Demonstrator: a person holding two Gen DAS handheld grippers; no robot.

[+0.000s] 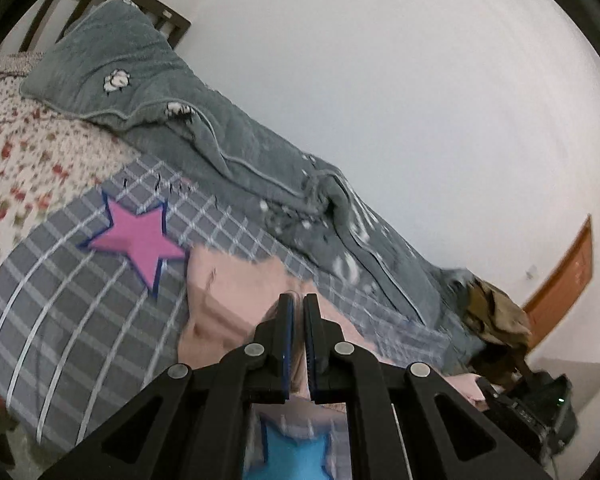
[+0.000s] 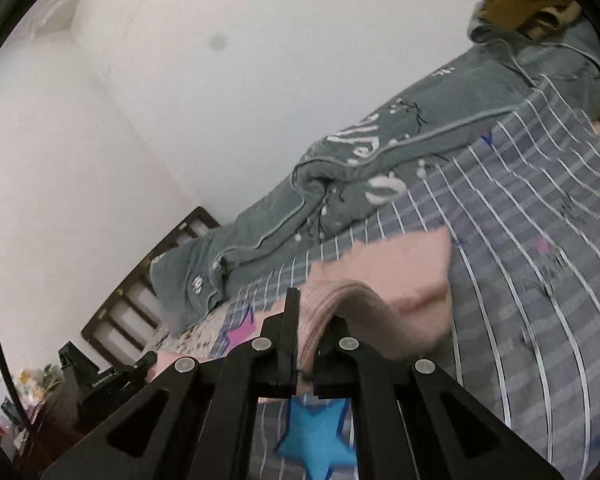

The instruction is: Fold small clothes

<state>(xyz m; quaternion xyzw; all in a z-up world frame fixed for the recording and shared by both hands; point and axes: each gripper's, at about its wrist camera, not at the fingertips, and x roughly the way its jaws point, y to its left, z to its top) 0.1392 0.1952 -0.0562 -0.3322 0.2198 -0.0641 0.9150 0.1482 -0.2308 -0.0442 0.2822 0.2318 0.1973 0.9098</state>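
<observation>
A small pink garment (image 1: 228,300) lies on a grey checked sheet (image 1: 72,300) on the bed. My left gripper (image 1: 299,300) is shut on one edge of the pink garment, lifted above the sheet. In the right wrist view my right gripper (image 2: 314,304) is shut on another edge of the same pink garment (image 2: 404,276), whose ribbed hem bunches over the fingers. The rest of the garment hangs and drapes toward the sheet (image 2: 540,280). The other gripper shows at the edge of each view.
A grey quilt (image 1: 220,140) with white prints is bunched along the wall side of the bed. The sheet carries a pink star (image 1: 136,236) and a blue star (image 2: 316,440). A dark wooden headboard (image 2: 140,304), a floral sheet (image 1: 28,148) and brown clothing (image 1: 496,312) lie around.
</observation>
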